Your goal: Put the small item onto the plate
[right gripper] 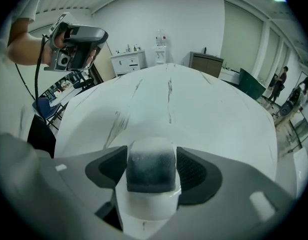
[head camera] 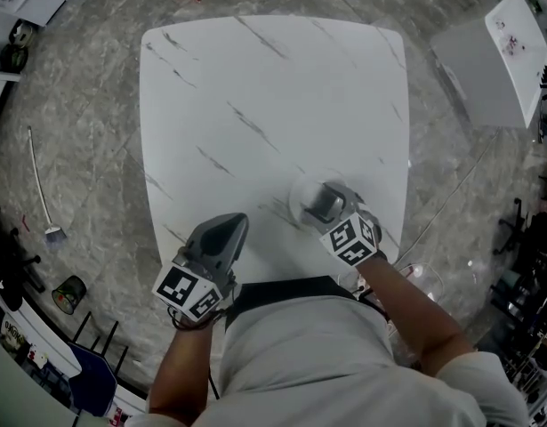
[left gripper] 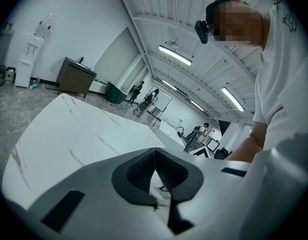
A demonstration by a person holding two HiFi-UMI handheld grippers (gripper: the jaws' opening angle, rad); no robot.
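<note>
My right gripper (head camera: 325, 205) is shut on the small item (right gripper: 150, 170), a rounded dark grey block with a frosted white top. The item fills the gap between the two dark pads. In the head view this gripper hovers over a round white plate (head camera: 298, 199) near the front right of the white marble table (head camera: 255, 105), and hides the item from that view. My left gripper (head camera: 221, 237) is at the table's front edge, left of the plate, with its jaw tips meeting and nothing between them (left gripper: 155, 160). The right gripper view also shows it raised in a hand (right gripper: 76, 46).
The table's right edge (head camera: 405, 176) runs close to the plate. A second white table (head camera: 500, 56) stands on the floor at the upper right. A broom (head camera: 44, 194) lies on the floor at the left, and dark chairs (head camera: 91, 376) are at the lower left.
</note>
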